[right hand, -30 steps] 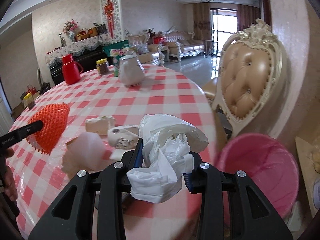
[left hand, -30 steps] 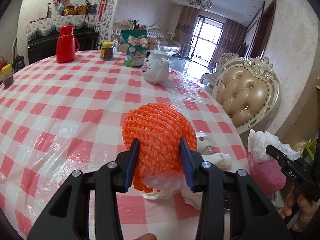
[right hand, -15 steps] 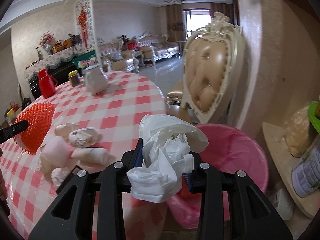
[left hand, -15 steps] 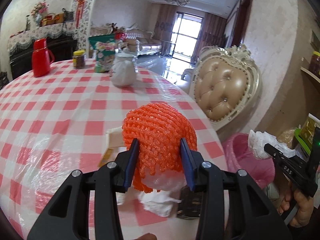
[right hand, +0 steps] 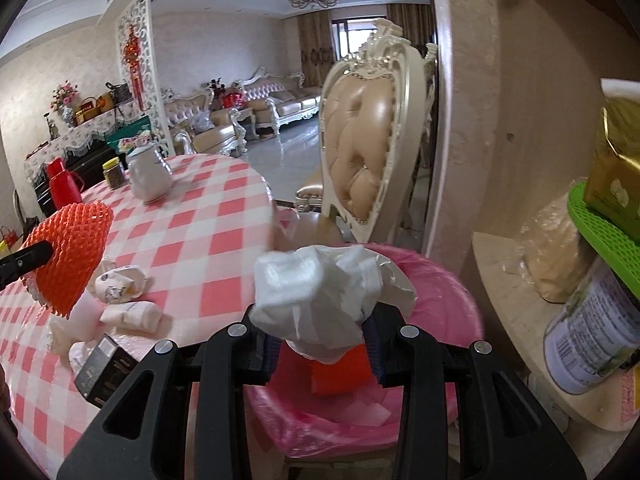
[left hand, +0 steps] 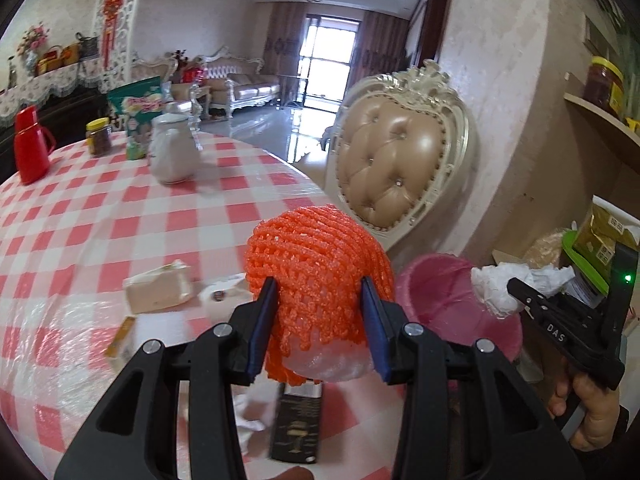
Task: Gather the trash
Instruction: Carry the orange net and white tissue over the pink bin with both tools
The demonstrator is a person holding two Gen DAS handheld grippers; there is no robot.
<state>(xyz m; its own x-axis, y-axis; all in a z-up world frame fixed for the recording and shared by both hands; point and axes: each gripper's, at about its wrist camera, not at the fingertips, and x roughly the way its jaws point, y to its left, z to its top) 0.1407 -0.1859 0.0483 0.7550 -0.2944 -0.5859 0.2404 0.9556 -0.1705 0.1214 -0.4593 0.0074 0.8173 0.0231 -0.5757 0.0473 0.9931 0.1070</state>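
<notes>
Both loads carried off the table toward the bin

My right gripper [right hand: 320,354] has swung its crumpled white bag [right hand: 320,296] away from the checked tablecloth [right hand: 208,240], and it now hangs over the pink bin [right hand: 448,300], whose inside fills the lower view. My left gripper [left hand: 320,320] has brought the orange foam net [left hand: 316,264] from mid-table to the table's edge, with the bin newly in sight just beyond it and the chair [left hand: 392,160] larger.

2 grippers [left hand: 320,320], 1 pink bin [right hand: 448,280]
</notes>
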